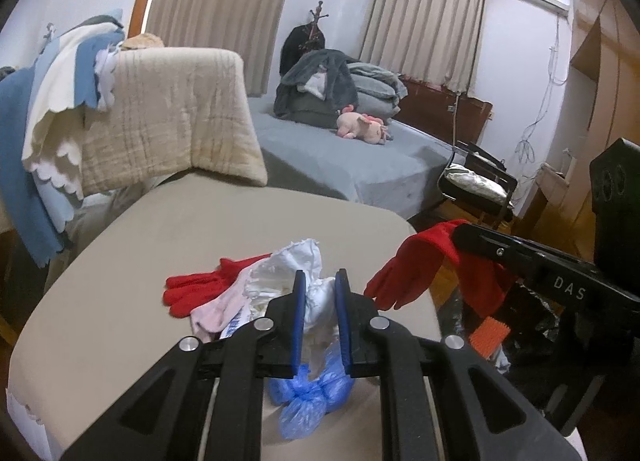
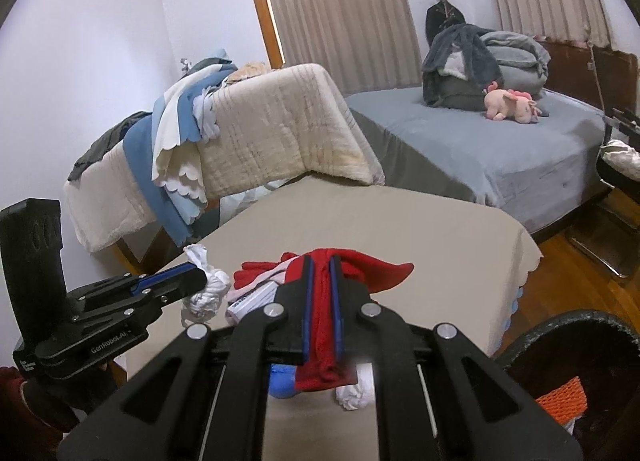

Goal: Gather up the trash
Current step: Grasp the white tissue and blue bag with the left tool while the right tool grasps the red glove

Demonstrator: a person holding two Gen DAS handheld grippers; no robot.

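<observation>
Now the left claw [image 1: 320, 281] is clamped on a white crumpled wad [image 1: 320, 301], probably tissue; beside it the right claw [image 2: 321, 265] is clamped on a red glove [image 2: 320, 321].

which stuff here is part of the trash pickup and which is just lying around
Part of the job:
- crumpled white paper, held in the left gripper
- red glove, held in the right gripper
- blue plastic bag
- black bin

Just lying around:
- pink plush toy
- grey blankets
- beige throw
</observation>
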